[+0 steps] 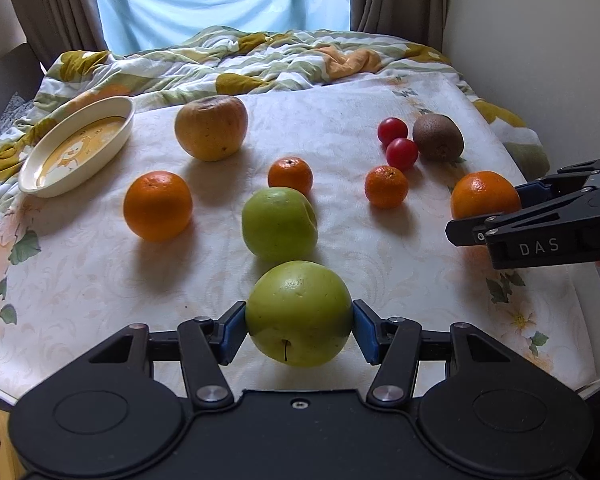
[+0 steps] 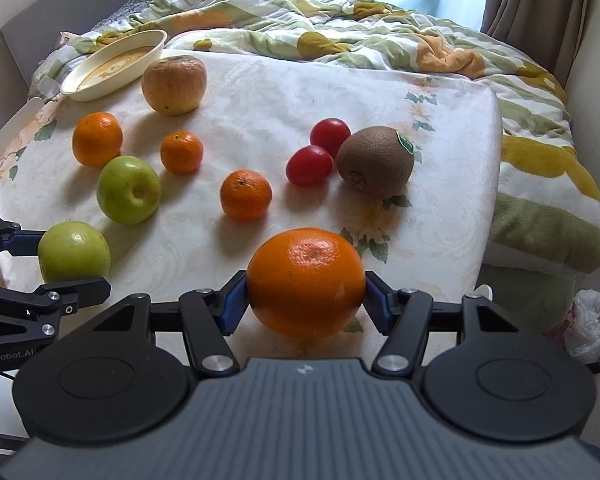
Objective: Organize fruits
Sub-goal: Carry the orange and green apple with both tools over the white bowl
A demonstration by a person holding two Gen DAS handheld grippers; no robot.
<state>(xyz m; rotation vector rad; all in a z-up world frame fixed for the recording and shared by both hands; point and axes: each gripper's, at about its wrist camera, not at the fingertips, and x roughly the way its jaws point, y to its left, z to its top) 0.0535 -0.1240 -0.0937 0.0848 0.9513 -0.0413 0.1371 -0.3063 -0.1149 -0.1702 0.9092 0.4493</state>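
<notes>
My left gripper is shut on a green apple, also seen at the left of the right wrist view. My right gripper is shut on a large orange, seen at the right in the left wrist view. On the white floral cloth lie a second green apple, another large orange, two small mandarins, two red tomatoes, a kiwi and a yellowish apple.
A cream oval dish sits tilted at the cloth's far left corner. A rumpled flowered duvet lies behind, with curtains and a window beyond. A wall runs along the right. A plastic bag lies low at the right.
</notes>
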